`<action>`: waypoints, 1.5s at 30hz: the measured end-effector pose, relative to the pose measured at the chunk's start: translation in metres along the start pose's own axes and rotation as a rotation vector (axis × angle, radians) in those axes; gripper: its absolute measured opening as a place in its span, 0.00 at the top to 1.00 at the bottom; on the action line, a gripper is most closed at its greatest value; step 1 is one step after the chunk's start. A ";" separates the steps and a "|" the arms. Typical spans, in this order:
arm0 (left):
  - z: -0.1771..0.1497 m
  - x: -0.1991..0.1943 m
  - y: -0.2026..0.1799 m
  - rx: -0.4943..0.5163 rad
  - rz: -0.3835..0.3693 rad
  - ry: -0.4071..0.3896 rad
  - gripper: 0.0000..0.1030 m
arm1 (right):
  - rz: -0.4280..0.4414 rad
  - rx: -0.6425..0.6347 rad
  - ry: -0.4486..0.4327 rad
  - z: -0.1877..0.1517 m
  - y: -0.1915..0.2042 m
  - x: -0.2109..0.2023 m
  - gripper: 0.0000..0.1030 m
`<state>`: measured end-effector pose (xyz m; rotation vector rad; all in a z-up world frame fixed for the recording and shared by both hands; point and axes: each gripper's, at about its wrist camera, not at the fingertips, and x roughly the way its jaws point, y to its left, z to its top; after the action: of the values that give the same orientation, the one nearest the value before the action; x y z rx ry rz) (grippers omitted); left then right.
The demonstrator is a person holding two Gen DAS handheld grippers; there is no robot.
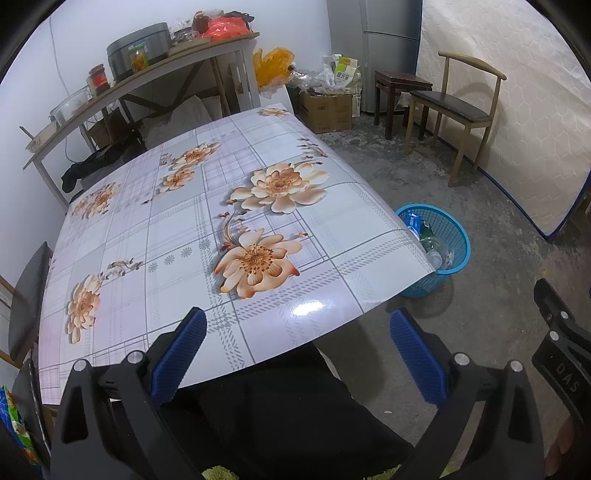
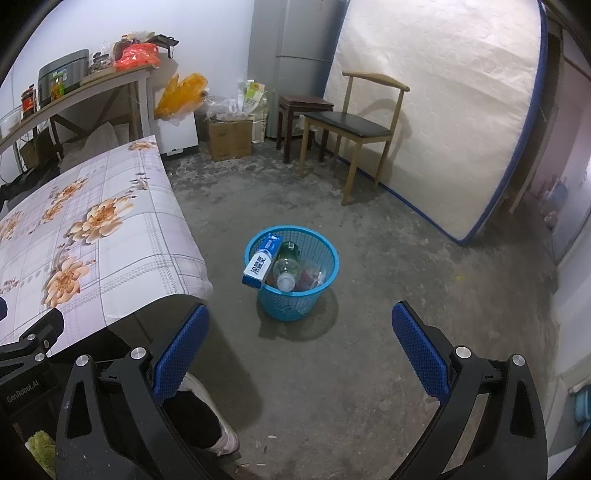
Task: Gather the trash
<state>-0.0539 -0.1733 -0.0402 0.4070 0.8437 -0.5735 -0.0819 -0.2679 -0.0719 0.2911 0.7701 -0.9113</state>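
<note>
Home rm, lived-in: fridge (image 2: pixel 299 33), upright mattress (image 2: pixel 443 110) (vs wall), flowered table (image 1: pixel 184 229), wood chair (image 2: pixel 354 125).

Your tablecloth (image 1: pixel 192 229) is pale lilac-grey plaid with big peach-orange flowers all over it. The basket (image 2: pixel 295 295) on the grey mottled floor (image 2: pixel 406 277) is bright sky blue mesh, with a blue-and-white carton (image 2: pixel 260 264) and a green-tinted bottle (image 2: pixel 290 253) poking out. Both your grippers, left (image 1: pixel 297 354) and right (image 2: pixel 301 350), have black frames with deep blue textured pads (image 2: pixel 419 354). The mattress (image 2: pixel 443 110) is cream with a hexagon quilt pattern and blue edging.
</note>
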 end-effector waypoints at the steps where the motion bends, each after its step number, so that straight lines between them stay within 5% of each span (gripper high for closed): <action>1: 0.000 0.000 0.000 0.001 0.000 0.000 0.05 | 0.002 0.000 0.000 0.000 0.000 0.000 0.08; 45: -0.002 0.000 0.002 -0.002 0.002 -0.003 0.05 | 0.020 -0.007 -0.001 0.005 0.001 0.001 0.08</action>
<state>-0.0540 -0.1700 -0.0409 0.4050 0.8407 -0.5710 -0.0787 -0.2704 -0.0691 0.2917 0.7679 -0.8899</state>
